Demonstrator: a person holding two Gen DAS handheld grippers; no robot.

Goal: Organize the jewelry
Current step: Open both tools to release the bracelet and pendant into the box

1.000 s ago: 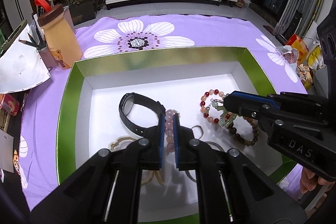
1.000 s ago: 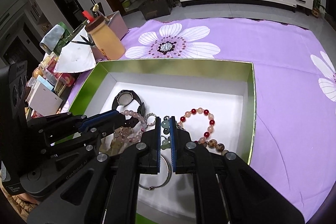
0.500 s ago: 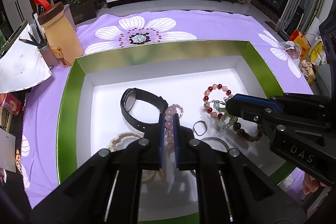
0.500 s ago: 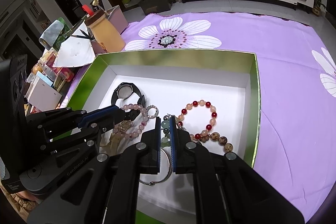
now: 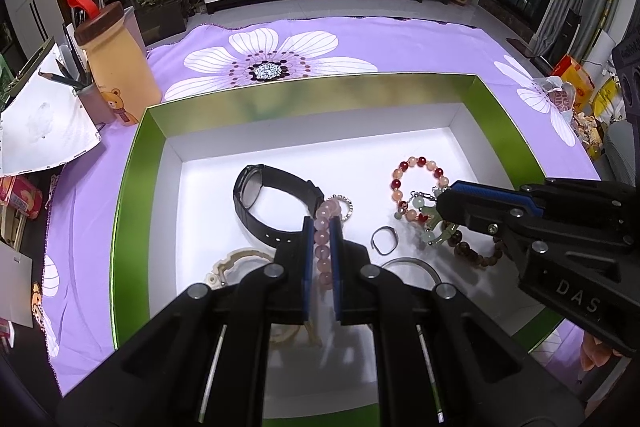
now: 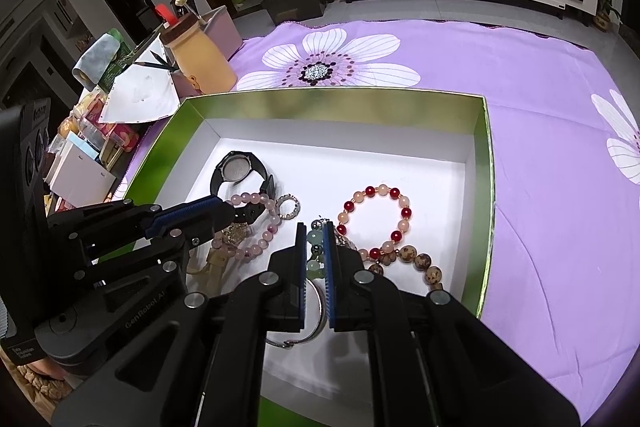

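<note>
Both cameras now see more of the green box (image 5: pixel 132 195) than a second ago, as if the grippers had lifted slightly with their bracelets.

From left: black watch (image 5: pixel 256 187) lies far-left in the box; left gripper (image 5: pixel 322 223) is clamped on the pink bead bracelet (image 5: pixel 323 239), its loop draped beside the watch; right gripper (image 6: pixel 316 231) is clamped on the green bead bracelet (image 6: pixel 314 239), just beside the red-and-peach bracelet (image 6: pixel 376 219) at the right wall. Both strands look gripped and partly raised, probably ready to be pulled apart and laid out separately.
</note>
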